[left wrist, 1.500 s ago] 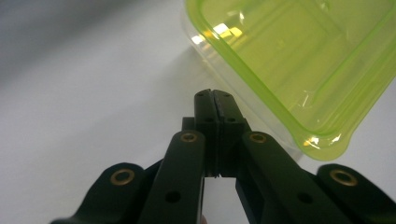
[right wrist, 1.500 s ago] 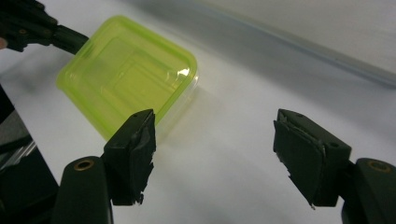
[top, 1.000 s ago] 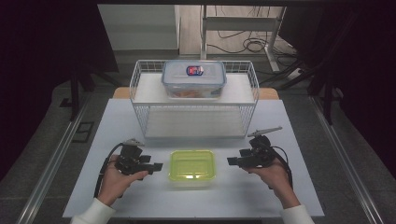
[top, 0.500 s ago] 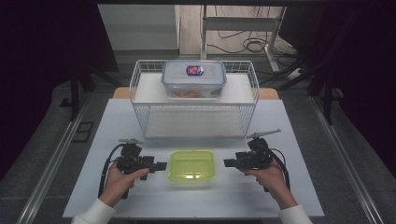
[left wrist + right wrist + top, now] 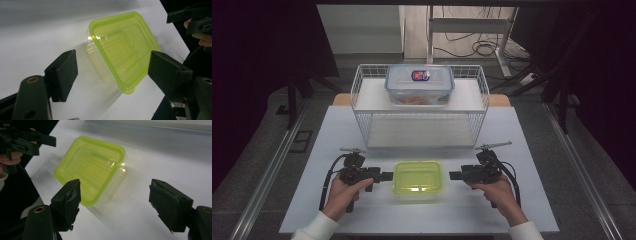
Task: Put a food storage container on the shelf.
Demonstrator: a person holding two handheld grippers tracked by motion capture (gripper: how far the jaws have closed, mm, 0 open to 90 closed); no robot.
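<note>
White table [image 5: 532,210], green-lidded container [image 5: 417,177] between two wide-jawed grippers, its clear walls faint.

White sleeves [image 5: 314,229], black grippers, thick square-padded fingers [image 5: 62,73], brass pivot rivets, trailing black cables

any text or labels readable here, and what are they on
Nothing can be read.
The clear container on the wire rack carries a red and blue label on its lid: too small and blurred to read.
The green-lidded container between the left hand-held gripper and the right hand-held gripper bears no print that I can see.
</note>
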